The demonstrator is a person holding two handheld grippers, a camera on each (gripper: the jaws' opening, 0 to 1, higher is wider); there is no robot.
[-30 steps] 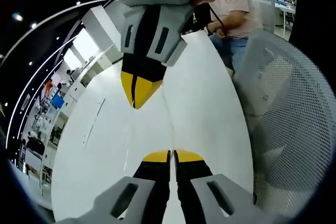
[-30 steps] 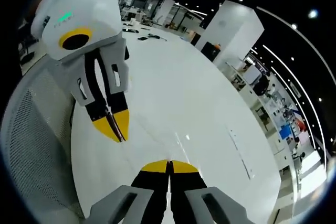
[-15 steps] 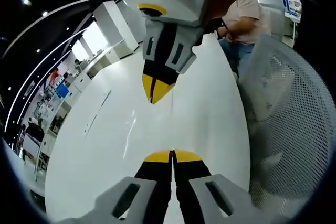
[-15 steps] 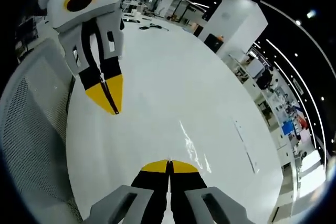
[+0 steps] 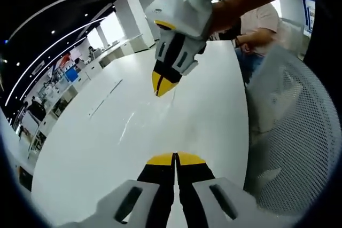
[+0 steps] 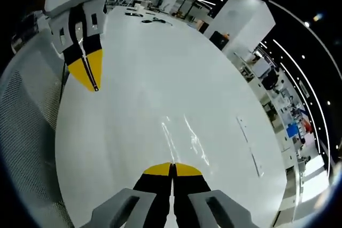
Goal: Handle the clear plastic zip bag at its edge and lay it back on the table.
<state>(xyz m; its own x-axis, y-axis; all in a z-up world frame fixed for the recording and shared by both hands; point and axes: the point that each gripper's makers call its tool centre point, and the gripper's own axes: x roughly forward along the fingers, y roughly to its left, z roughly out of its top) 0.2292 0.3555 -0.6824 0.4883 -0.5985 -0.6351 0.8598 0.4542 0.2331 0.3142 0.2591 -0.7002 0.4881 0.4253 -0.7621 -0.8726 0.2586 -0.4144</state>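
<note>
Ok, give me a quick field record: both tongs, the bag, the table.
left tongs: jaws shut
right tongs: jaws shut, tips aimed at the table
clear zip bag: faint glints on the table just ahead of the right tongs; outline hard to trace
grip on bag: cannot tell for either tongs
table: white, glossy
mesh chair: white, at the table's edge
</note>
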